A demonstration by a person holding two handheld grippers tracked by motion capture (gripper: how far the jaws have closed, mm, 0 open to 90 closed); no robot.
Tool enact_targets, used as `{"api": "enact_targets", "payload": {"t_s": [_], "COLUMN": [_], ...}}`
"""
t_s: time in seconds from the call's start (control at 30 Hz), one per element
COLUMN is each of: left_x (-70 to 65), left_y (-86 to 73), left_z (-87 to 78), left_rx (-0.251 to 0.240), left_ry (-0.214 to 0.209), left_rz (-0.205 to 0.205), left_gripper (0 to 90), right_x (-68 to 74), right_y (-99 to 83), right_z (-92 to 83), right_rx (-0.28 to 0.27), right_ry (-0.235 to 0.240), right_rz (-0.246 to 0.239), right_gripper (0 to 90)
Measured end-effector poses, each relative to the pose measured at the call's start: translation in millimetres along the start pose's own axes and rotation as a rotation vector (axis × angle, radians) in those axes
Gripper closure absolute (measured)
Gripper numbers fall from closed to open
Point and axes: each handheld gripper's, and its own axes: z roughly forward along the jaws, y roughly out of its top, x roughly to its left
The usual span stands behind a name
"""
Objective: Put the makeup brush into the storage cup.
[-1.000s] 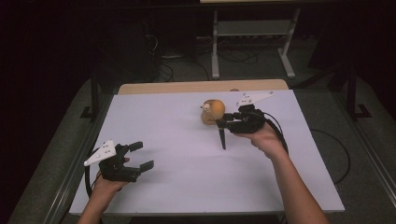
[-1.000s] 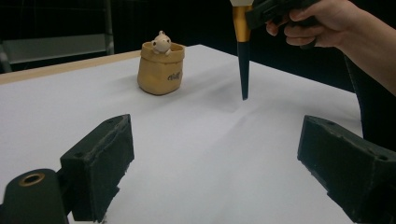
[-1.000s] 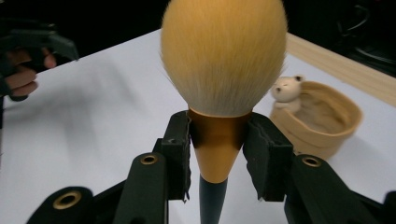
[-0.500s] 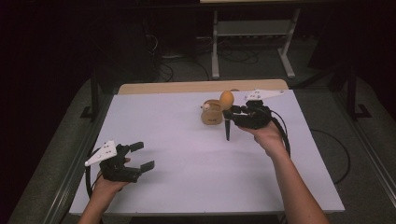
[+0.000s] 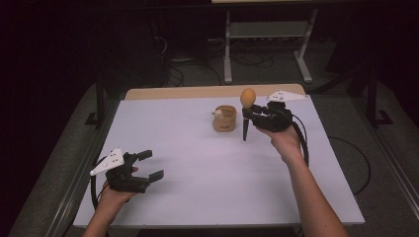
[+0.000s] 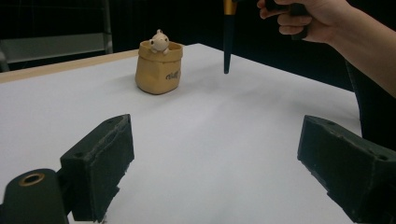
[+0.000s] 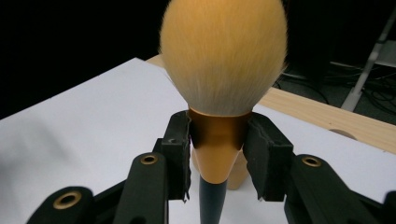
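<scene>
White table (image 5: 197, 197) is set in a dark room. A makeup brush (image 7: 223, 70) is gripped upright at its gold collar by the right gripper (image 5: 253, 114), just beside a tan pouch (image 5: 225, 119). Nothing is held between the wide-open jaws of the left gripper (image 5: 148, 165), seen near the front edge.

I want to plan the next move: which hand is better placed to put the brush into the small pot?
The right. The right gripper already clamps the brush upright, just beside the pot. The left gripper is open with nothing between its jaws, at the near edge of the table, far from the pot.
</scene>
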Motion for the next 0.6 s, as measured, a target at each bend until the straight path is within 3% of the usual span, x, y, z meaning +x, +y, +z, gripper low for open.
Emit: {"api": "enact_targets", "payload": {"t_s": [0.6], "left_x": [0.1], "left_y": [-0.7], "left_z": [1.0], "left_rx": [0.005], "left_ry": [-0.001], "left_rz": [-0.001], "left_gripper": [10.1], "right_x": [-13.0], "right_y": [1.9], "right_z": [9.6], "right_rx": [-0.057], "right_ry": [-0.063], "right_rz": [0.028], "right_gripper": [61.6]}}
